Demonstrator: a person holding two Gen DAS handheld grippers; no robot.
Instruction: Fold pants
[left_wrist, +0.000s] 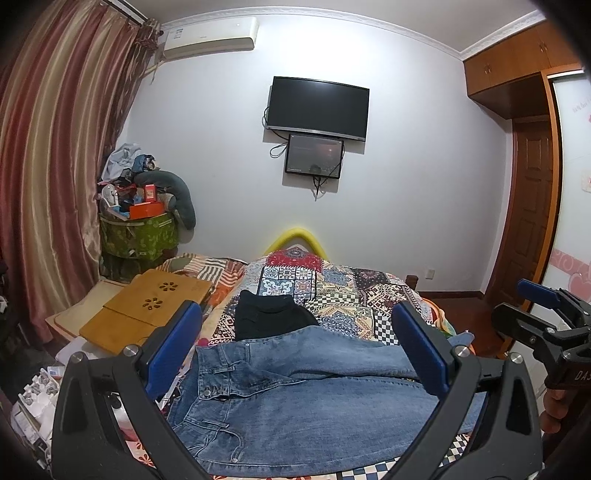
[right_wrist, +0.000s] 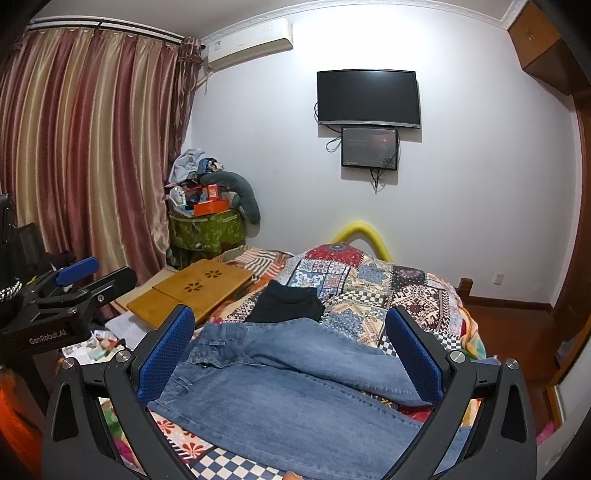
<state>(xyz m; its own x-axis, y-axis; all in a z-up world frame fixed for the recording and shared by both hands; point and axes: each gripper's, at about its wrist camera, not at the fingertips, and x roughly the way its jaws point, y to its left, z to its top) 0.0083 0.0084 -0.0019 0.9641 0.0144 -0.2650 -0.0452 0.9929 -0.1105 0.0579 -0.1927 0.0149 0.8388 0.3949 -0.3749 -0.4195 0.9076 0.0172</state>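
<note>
Blue jeans lie flat on the patchwork bed, waistband to the left and legs running right; they also show in the right wrist view. My left gripper is open and empty, raised above the jeans near the waist. My right gripper is open and empty, above the jeans' legs. The right gripper also shows at the right edge of the left wrist view. The left gripper shows at the left of the right wrist view. A folded black garment lies just beyond the jeans.
A patchwork quilt covers the bed. A bamboo lap tray sits at the bed's left. A green bin heaped with clutter stands by the curtain. A TV hangs on the far wall. A wooden wardrobe stands right.
</note>
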